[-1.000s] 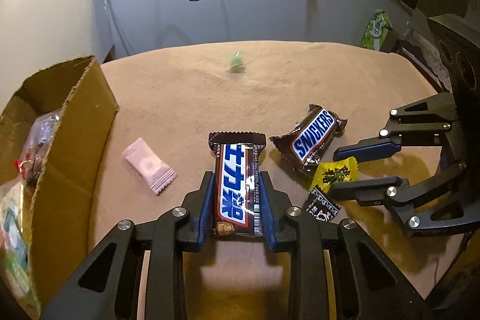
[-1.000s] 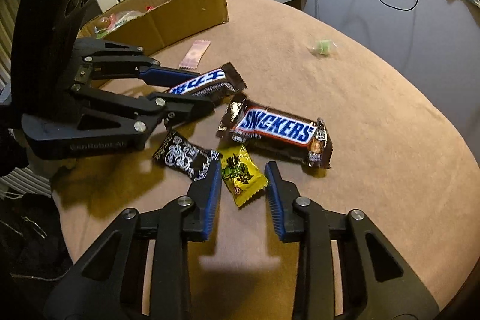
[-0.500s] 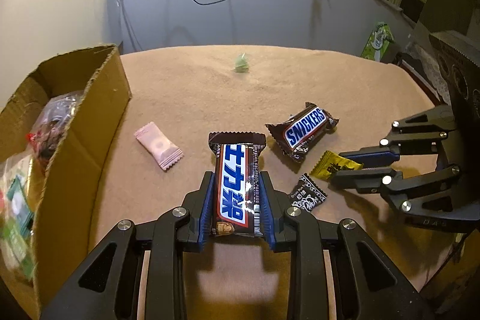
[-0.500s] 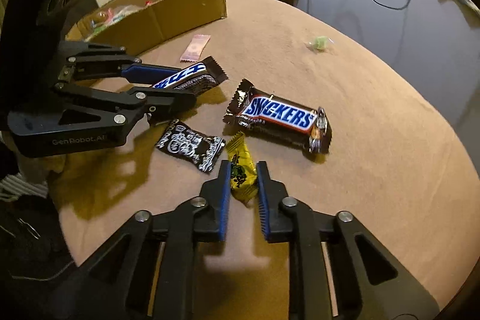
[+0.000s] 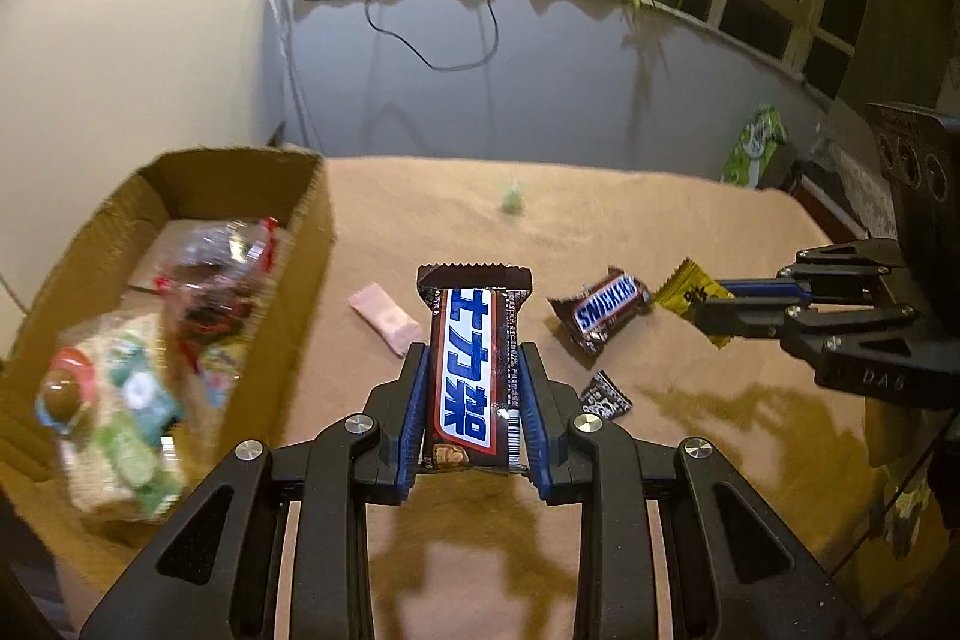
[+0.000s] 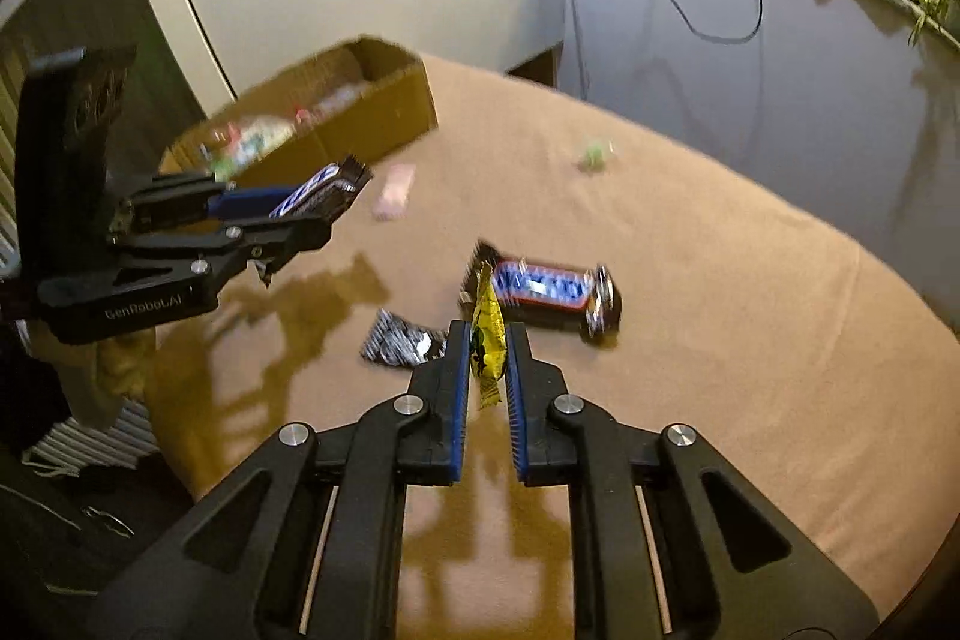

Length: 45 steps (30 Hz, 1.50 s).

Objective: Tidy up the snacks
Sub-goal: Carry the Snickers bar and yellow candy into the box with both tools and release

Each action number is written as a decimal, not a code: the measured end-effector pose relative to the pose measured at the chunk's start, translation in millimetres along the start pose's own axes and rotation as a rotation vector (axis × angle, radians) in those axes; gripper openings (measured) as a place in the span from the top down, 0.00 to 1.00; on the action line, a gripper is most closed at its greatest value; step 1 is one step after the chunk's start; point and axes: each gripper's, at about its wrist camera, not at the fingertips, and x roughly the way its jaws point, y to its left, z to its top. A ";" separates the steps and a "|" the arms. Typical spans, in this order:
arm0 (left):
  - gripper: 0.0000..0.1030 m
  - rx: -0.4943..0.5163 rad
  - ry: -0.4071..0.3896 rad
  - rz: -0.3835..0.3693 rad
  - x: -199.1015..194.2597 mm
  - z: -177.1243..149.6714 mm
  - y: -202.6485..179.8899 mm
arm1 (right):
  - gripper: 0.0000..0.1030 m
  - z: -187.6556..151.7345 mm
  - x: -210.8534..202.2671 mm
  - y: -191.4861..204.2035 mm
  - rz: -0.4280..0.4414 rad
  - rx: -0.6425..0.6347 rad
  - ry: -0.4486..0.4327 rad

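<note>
Already part-filled, the cardboard box (image 5: 312, 220) awaits more: the left gripper (image 5: 474, 400) clamps a Snickers bar (image 5: 471, 370), the right gripper (image 6: 487, 358) pinches a yellow candy packet (image 6: 487, 334), and four snacks are left on the table (image 6: 720, 340).

— What's under my tongs here?

— My round table (image 5: 690, 220), covered in a tan cloth. At the left of the left wrist view a cardboard box (image 5: 309, 244) sits on it.

— And loose on the cloth?

— A pink sachet (image 5: 384, 317) left of centre, a Snickers bar (image 5: 600, 307) right of centre, a small black-and-white packet (image 5: 606, 396) just below that bar, and a blurred little green sweet (image 5: 512, 203) towards the top, well apart from the rest.
</note>
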 end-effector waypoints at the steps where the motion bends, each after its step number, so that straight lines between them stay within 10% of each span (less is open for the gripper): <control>1: 0.74 -0.005 -0.014 0.006 -6.5 1.1 4.0 | 0.89 5.1 -2.4 2.4 0.001 0.002 -0.009; 26: 0.74 -0.135 -0.114 0.174 -60.0 -0.1 111.4 | 0.89 175.1 85.0 97.7 0.184 -0.128 -0.064; 45: 0.74 -0.124 -0.122 0.198 -56.2 2.5 124.1 | 0.89 201.7 159.2 130.3 0.252 -0.143 0.028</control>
